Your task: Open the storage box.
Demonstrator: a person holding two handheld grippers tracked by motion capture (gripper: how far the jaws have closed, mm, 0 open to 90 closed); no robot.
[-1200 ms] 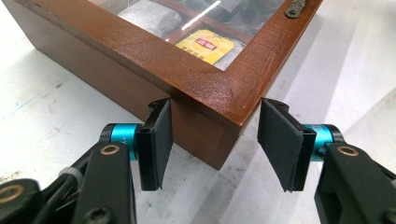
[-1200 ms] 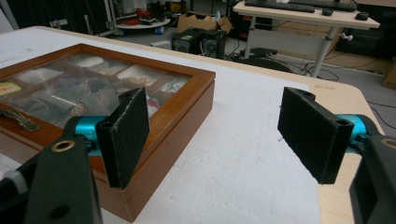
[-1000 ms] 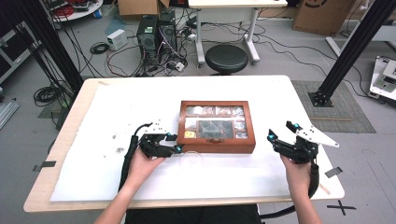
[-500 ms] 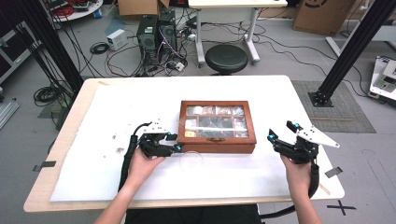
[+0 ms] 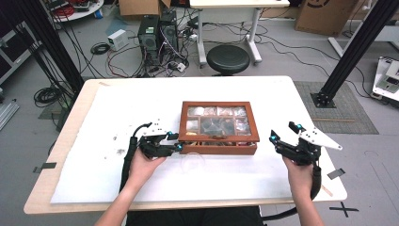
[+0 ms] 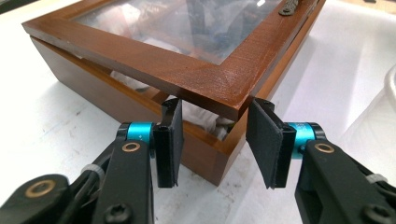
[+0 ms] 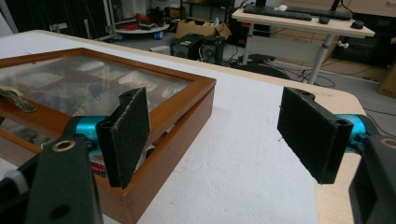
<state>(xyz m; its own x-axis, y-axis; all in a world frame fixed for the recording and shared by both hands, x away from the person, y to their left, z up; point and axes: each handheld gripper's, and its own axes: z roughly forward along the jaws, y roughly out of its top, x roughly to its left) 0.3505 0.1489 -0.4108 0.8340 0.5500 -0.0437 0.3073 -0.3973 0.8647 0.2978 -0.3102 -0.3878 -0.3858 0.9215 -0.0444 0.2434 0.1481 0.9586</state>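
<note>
Two grippers were seen in the high view, one at each end of a wooden box that lay near the middle of a white table. The left gripper was held against the box's near left corner, while the right gripper was kept apart from the box, off its right end, with its jaws spread wide. In the left gripper view, the box's glass lid was seen slightly raised, and its corner lay between the left gripper's pads; the jaws had just been closing, yet whether the pads pressed on the wood could not be told. In the right gripper view, the right gripper's jaws were set wide apart over bare table, with nothing between them, and the box was found just beside the left-hand pad.
</note>
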